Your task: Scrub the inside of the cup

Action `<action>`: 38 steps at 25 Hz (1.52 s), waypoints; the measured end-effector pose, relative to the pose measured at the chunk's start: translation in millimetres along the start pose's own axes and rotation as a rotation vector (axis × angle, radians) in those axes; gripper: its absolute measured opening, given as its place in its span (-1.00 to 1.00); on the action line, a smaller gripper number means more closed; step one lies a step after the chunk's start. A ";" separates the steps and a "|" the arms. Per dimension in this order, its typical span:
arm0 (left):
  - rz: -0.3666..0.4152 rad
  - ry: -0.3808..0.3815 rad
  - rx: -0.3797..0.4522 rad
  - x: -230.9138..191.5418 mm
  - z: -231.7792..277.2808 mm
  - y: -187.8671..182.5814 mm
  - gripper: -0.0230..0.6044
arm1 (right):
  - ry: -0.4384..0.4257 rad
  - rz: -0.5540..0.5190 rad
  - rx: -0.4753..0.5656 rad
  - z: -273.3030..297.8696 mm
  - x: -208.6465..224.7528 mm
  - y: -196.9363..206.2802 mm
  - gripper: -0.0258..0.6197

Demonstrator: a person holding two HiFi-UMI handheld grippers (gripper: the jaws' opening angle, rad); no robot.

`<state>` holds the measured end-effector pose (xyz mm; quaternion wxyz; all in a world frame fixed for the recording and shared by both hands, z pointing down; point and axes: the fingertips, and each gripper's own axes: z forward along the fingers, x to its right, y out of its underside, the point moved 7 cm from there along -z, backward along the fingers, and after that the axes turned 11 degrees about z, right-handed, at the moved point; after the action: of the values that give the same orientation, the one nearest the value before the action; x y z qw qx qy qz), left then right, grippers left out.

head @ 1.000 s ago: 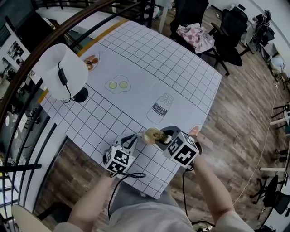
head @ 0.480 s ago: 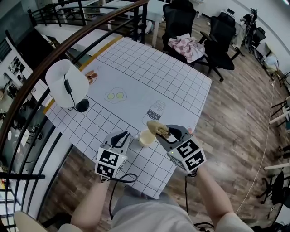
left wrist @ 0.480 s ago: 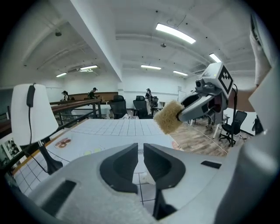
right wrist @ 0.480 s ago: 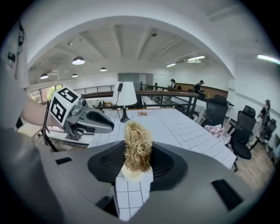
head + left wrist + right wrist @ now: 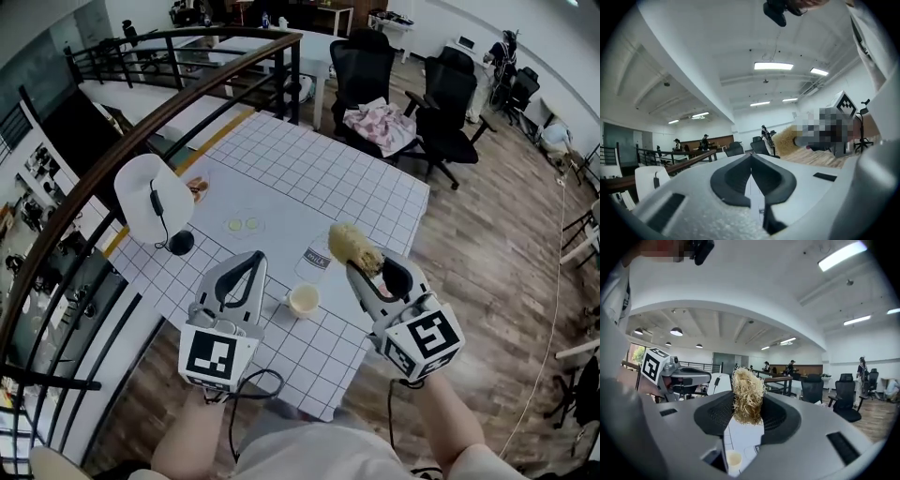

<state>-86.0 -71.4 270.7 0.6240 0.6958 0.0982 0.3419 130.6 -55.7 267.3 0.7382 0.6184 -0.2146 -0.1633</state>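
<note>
Head view shows the cup (image 5: 304, 300) standing upright near the counter's (image 5: 319, 169) near edge, apparently set down after scrubbing: the left hand-held gripper (image 5: 257, 259) has just clenched on nothing, and the right hand-held gripper (image 5: 362, 266) grips the fibrous scrubber (image 5: 354, 246) above it.

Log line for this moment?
left hand-held gripper: shut, empty | right hand-held gripper: shut on scrubber | cup: upright on table, unheld
</note>
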 end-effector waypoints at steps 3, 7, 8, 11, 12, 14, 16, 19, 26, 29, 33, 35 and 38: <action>0.013 -0.038 0.066 -13.6 -13.9 -36.7 -0.88 | 0.034 -0.048 0.102 -12.3 -8.8 -30.0 -0.45; 0.058 -0.078 0.128 -41.1 -29.5 -68.7 -0.88 | 0.079 -0.095 0.222 -17.3 -25.9 -65.7 -0.44; 0.060 -0.082 0.143 -42.6 -32.8 -76.7 -0.88 | 0.080 -0.107 0.244 -22.3 -28.4 -72.5 -0.44; 0.073 -0.095 0.192 -45.6 -41.9 -95.5 -0.88 | 0.080 -0.134 0.302 -36.7 -36.1 -87.1 -0.44; 0.082 -0.103 0.208 -46.7 -45.0 -100.2 -0.88 | 0.082 -0.140 0.324 -41.0 -39.1 -90.8 -0.44; 0.096 -0.117 0.235 -47.8 -50.4 -107.0 -0.89 | 0.086 -0.144 0.364 -49.7 -44.6 -96.3 -0.44; 0.095 -0.122 0.253 -46.3 -54.2 -109.7 -0.88 | 0.091 -0.139 0.391 -58.4 -49.0 -97.6 -0.44; 0.076 -0.119 0.250 -39.9 -57.6 -103.4 -0.88 | 0.101 -0.123 0.397 -68.8 -52.8 -88.4 -0.44; 0.038 -0.104 0.200 -26.3 -60.2 -73.4 -0.88 | 0.142 -0.076 0.369 -79.0 -49.8 -64.9 -0.44; 0.038 -0.114 0.201 -25.5 -62.6 -69.3 -0.88 | 0.152 -0.063 0.365 -80.3 -46.5 -61.8 -0.44; 0.025 -0.102 0.172 -22.3 -60.7 -66.7 -0.88 | 0.149 -0.047 0.353 -78.4 -44.0 -59.3 -0.44; 0.019 -0.100 0.163 -21.1 -58.8 -66.9 -0.88 | 0.153 -0.052 0.346 -76.4 -43.0 -58.9 -0.44; 0.013 -0.087 0.154 -17.9 -56.4 -67.8 -0.88 | 0.151 -0.070 0.343 -74.9 -44.0 -59.1 -0.44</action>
<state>-113.5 -22.5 200.3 0.5701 0.7564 0.0924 0.3070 133.3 19.0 193.5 0.6297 0.7527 -0.1619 -0.1031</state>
